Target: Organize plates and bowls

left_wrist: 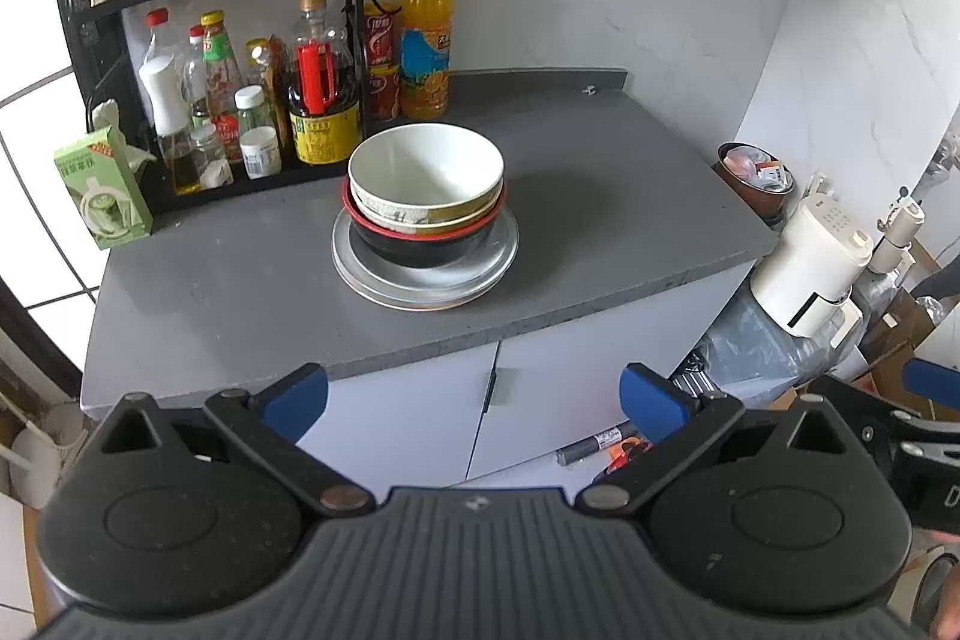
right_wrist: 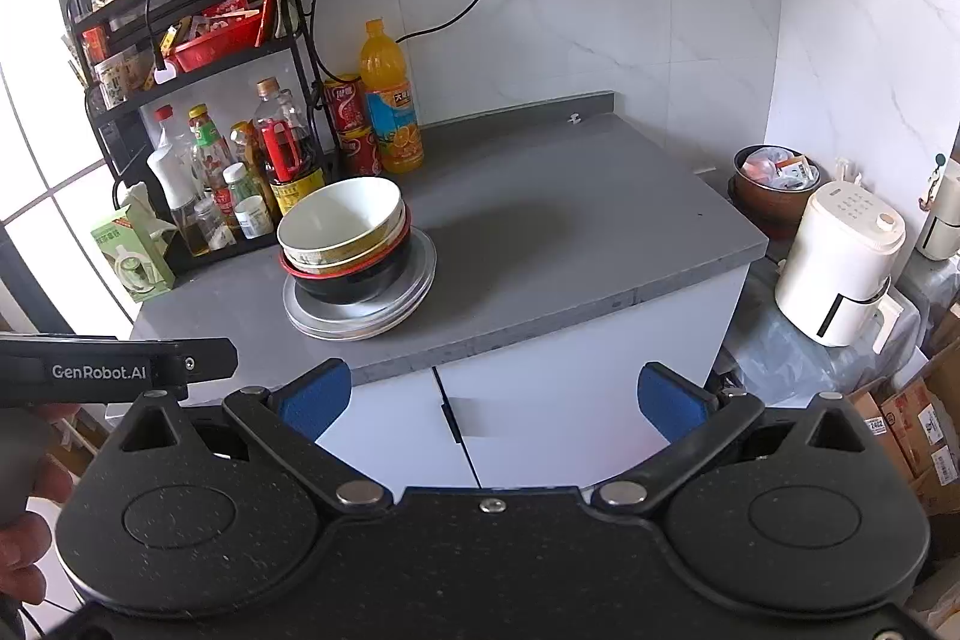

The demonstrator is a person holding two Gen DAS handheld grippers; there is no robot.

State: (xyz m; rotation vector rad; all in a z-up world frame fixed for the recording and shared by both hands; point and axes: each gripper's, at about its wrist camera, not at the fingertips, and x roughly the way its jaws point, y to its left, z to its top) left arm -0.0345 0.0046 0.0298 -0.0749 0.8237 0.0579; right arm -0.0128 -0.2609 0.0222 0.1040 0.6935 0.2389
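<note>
Both of your grippers hang in front of the cabinet, well short of the dishes, and neither touches anything. Your left gripper (left_wrist: 474, 400) has its jaws spread wide, the blue pads (left_wrist: 297, 394) far apart at the lower part of the left wrist view, with only the white cabinet doors (left_wrist: 420, 412) showing between them. Your right gripper (right_wrist: 492, 400) is likewise spread wide and empty, its blue pads (right_wrist: 315, 397) framing the same doors in the lower part of the right wrist view.

The stack you are organizing sits on the grey countertop (left_wrist: 600, 196), near the middle of the left wrist view. At the bottom lie the plates (left_wrist: 420, 289), a metal one uppermost. On them stands a black bowl with a red rim (left_wrist: 420, 244), and nested in that is a patterned bowl (left_wrist: 390, 214) under a white bowl (left_wrist: 426, 166); the nested bowls lean slightly toward the left of the frame. In the right wrist view the same stack (right_wrist: 354, 268) appears left of centre.

Just behind the stack, an orange drink bottle (left_wrist: 426, 40) and red cans (left_wrist: 382, 58) stand beside a black rack (left_wrist: 90, 10) of sauce bottles in the upper left. A green carton (left_wrist: 99, 187) stands at the counter's left end. A white appliance (right_wrist: 840, 268) sits off the counter at the right.
</note>
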